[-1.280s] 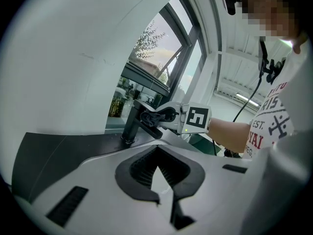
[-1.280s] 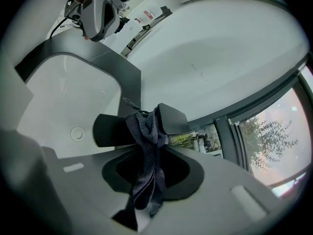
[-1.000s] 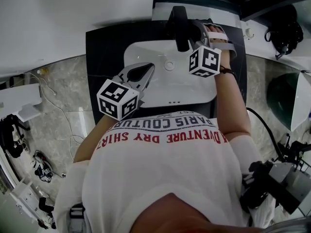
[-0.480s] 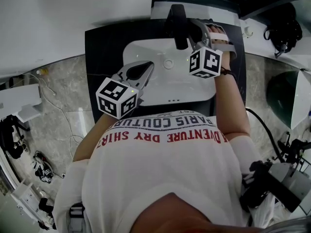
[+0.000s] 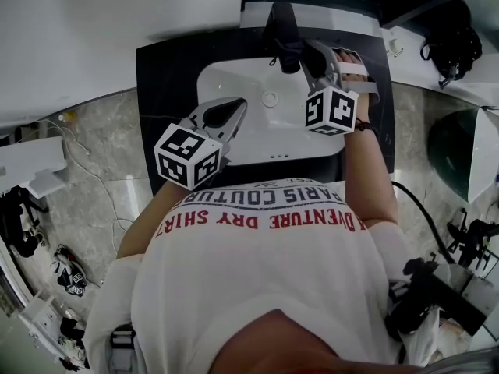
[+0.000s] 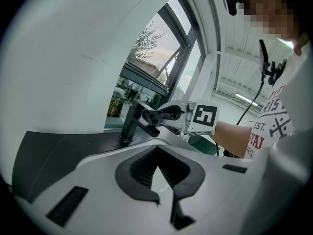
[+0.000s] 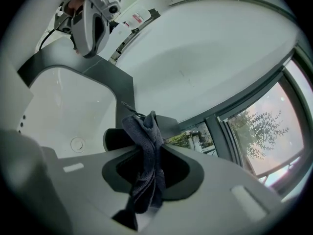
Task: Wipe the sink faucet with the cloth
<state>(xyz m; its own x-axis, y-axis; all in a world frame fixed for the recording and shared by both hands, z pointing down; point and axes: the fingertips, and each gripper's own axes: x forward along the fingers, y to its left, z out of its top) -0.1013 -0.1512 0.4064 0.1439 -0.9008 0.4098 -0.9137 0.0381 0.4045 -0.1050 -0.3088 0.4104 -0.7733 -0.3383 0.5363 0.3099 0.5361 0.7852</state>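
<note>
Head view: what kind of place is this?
Probably a washroom: a white sink basin set in a dark counter, a black faucet at its back, a large window behind.

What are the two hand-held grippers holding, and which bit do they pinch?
The right hand-held gripper is shut on the dark cloth, pinching its bunched middle, with cloth sticking out past the jaws. The left hand-held gripper is shut on nothing.

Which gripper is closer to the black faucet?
Right. The right gripper, shut on the dark grey cloth, is right at the black faucet; the left gripper hangs apart, over the near left of the white sink.
</note>
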